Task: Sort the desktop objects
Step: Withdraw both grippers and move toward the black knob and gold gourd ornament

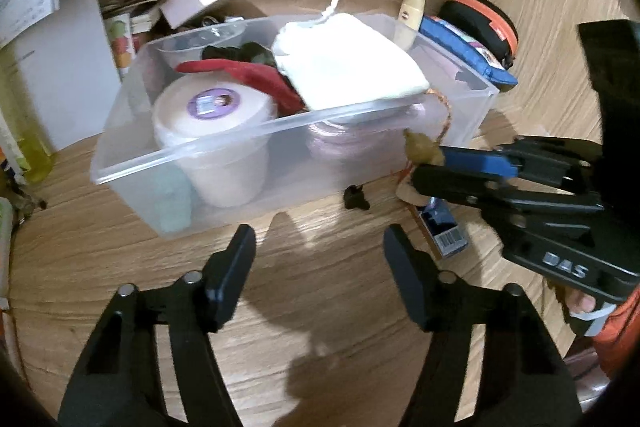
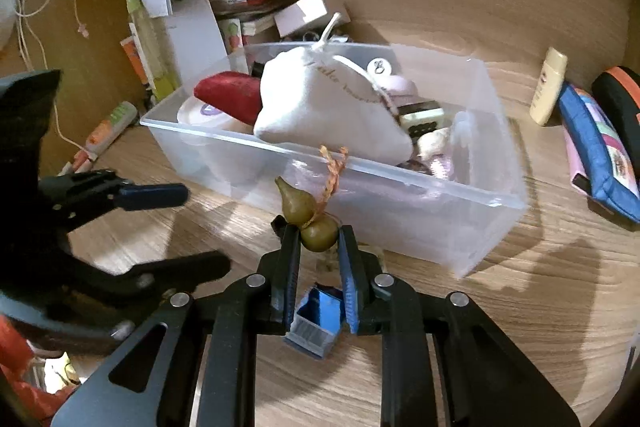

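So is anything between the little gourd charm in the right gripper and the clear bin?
Only the bin's near wall, which the gourd must clear. Inside, a white pouch fills the middle, with freer space to its right.

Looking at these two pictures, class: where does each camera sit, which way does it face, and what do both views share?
Left wrist: on the left gripper, looking down over its open fingers at the clear bin on the wooden desk; the right gripper enters from the right.
Right wrist: on the right gripper, shut on a small gourd charm before the bin; the left gripper shows at left.
Shared: bin, white pouch, gourd charm, blue box.
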The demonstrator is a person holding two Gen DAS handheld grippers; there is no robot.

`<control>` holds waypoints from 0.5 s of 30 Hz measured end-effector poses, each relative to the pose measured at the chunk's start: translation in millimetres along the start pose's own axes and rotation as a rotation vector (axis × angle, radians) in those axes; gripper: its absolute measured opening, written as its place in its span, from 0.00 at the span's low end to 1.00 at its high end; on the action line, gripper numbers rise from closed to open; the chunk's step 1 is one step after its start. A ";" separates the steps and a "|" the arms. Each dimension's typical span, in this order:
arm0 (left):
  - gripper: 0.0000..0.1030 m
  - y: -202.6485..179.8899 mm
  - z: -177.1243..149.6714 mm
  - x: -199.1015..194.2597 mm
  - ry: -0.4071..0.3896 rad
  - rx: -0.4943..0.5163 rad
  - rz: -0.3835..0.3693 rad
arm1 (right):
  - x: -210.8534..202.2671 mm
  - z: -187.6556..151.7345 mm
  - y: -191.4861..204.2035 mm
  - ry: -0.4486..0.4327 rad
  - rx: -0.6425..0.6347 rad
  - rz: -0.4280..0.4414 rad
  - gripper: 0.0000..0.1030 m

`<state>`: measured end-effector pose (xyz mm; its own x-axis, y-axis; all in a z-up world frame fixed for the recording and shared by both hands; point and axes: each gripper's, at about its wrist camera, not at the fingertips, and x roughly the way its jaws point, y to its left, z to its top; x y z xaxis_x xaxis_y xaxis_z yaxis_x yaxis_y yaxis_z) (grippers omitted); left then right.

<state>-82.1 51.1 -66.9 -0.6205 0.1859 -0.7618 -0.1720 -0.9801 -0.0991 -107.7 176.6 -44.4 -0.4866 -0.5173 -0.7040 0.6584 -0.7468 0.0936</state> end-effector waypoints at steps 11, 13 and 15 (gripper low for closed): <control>0.38 -18.3 13.4 27.2 0.049 -0.029 0.021 | -24.3 -6.3 -27.7 -0.045 0.028 0.020 0.17; 0.34 -21.3 14.9 29.0 0.047 -0.030 0.025 | -27.0 -6.1 -29.9 -0.054 0.027 0.028 0.17; 0.31 -24.6 15.6 30.6 0.044 -0.022 0.038 | -29.2 -6.4 -30.1 -0.062 0.022 0.033 0.17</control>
<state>-108.8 82.0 -77.7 -0.5924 0.1454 -0.7924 -0.1313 -0.9879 -0.0831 -109.6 216.9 -31.2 -0.5003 -0.5658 -0.6554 0.6620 -0.7378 0.1317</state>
